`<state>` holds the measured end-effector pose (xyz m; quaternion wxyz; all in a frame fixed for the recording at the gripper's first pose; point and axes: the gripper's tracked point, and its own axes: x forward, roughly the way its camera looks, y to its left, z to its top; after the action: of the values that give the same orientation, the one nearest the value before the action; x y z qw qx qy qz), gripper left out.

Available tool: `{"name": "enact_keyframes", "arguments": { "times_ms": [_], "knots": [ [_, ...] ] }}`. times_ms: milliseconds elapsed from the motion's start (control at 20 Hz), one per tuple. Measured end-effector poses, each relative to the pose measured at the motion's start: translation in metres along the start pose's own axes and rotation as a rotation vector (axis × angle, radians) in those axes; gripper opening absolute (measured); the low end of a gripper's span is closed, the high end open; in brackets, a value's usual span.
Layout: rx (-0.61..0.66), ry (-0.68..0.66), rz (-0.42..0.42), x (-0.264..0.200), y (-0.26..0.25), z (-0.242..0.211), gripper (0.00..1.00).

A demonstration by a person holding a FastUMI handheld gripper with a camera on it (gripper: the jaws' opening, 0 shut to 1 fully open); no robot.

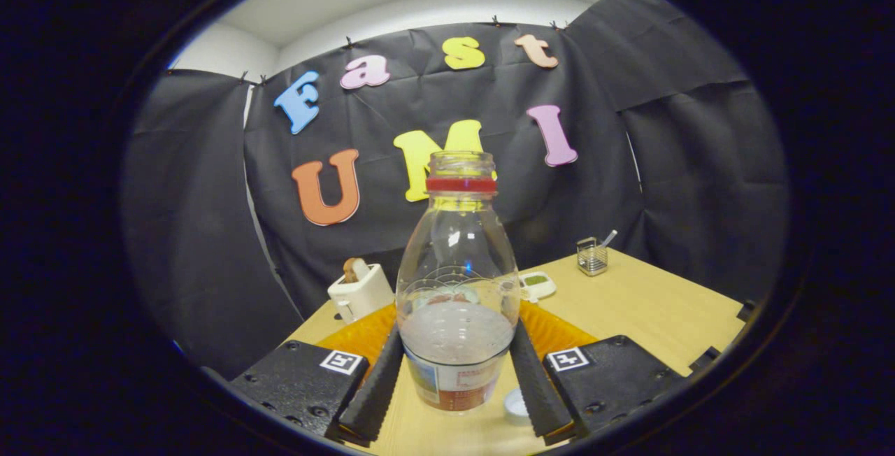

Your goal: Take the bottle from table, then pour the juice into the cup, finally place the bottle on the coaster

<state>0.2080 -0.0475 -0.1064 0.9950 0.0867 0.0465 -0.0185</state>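
**Upright bottle caught between the fingers, cup not yet sighted**

Here the gripper [456,372] has its two ribbed black fingers [374,389] closed in on the lower body of the bottle [456,288], one pressing each flank, so the tool is holding it. The bottle stands dead ahead, squarely between the fingers, its long axis vertical and its open neck pointing up; the coming tilt turns on that axis, since the mouth must swing down toward a cup while the grip stays low on the body. Whether its base rests on the table [650,305] or hangs just above it, I cannot tell.

The bottle is clear, smooth plastic, pear-shaped, narrowing to a threaded neck with a red ring [461,184] below the uncapped mouth. A pale liquid fills roughly the lower part, and a printed label [454,382] wraps the base. A small white cap [517,405] lies on the table near the right finger.

The table is light wood grain. Just beyond the bottle lies an orange mat [552,330], woven-looking, spreading left and right behind it; it may be the coaster. Farther left sits a white toaster-like box [360,291], farther right a small white dish with something green [537,282], and far right a wire holder with a spoon [592,255].
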Motion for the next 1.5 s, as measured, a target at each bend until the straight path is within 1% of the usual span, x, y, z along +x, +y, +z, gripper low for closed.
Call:
{"name": "enact_keyframes", "arguments": {
  "times_ms": [200,300,400,500,600,750,900,1000,1150,1300,1500],
  "knots": [
    [-0.112,-0.017,0.002,0.022,0.016,-0.015,0.82],
    [-0.166,-0.016,-0.009,0.035,0.021,-0.031,0.82],
    [-0.210,-0.004,-0.026,0.049,0.025,-0.052,0.83],
    [-0.238,0.005,-0.002,0.067,0.038,-0.075,0.83],
    [-0.261,0.027,-0.001,0.083,0.040,-0.099,0.83],
    [-0.264,0.057,0.011,0.109,0.044,-0.126,0.83],
    [-0.258,0.073,-0.001,0.130,0.034,-0.141,0.83],
    [-0.243,0.064,-0.019,0.138,0.025,-0.144,0.83],
    [-0.246,0.060,-0.023,0.159,0.018,-0.149,0.83],
    [-0.262,0.042,0.008,0.175,0.025,-0.151,0.83],
    [-0.281,0.031,-0.027,0.183,0.017,-0.161,0.83]
  ]
}}
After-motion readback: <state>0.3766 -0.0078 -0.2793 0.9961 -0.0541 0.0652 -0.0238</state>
